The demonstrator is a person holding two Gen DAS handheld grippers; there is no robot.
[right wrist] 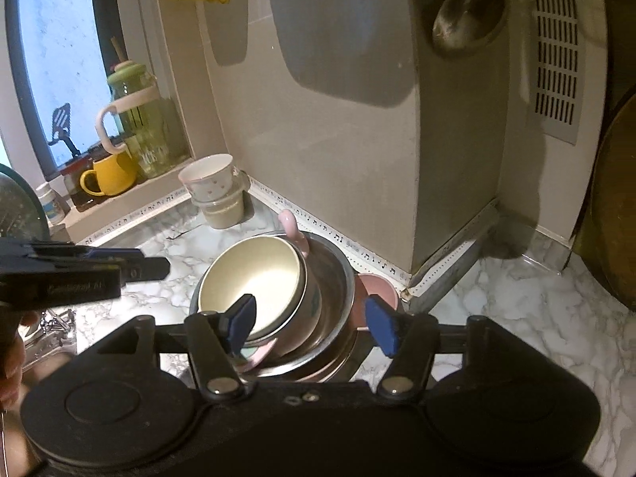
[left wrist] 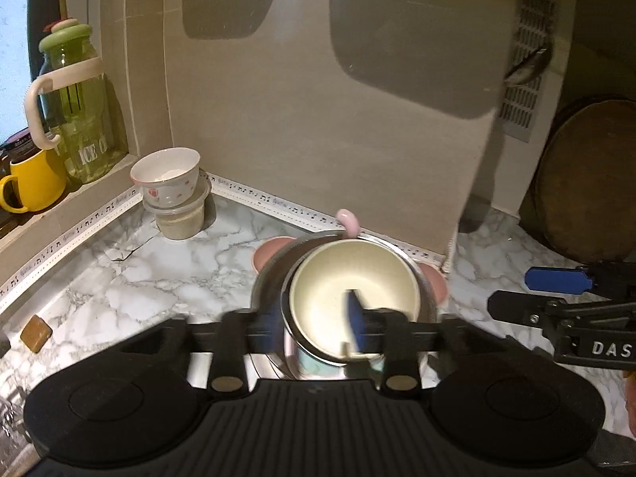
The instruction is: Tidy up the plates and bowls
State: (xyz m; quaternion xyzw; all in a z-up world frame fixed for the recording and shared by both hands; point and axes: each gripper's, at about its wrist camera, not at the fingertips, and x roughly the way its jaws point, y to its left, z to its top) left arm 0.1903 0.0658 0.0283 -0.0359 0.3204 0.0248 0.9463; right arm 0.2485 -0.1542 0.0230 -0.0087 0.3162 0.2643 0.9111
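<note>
Both parted, holding nothing | left gripper (left wrist: pixel 314 318) | right gripper (right wrist: pixel 312 324) | above cream bowl (right wrist: pixel 254 278)

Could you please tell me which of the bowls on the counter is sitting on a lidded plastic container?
The white floral bowl by the window ledge sits on the container; the cream bowl nests inside the steel bowl.

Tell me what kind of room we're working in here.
Most likely a home kitchen corner: a marble-pattern countertop by a window, nested bowls stacked on it, a metal ladle hanging on the wall and a yellow mug on the sill.
</note>
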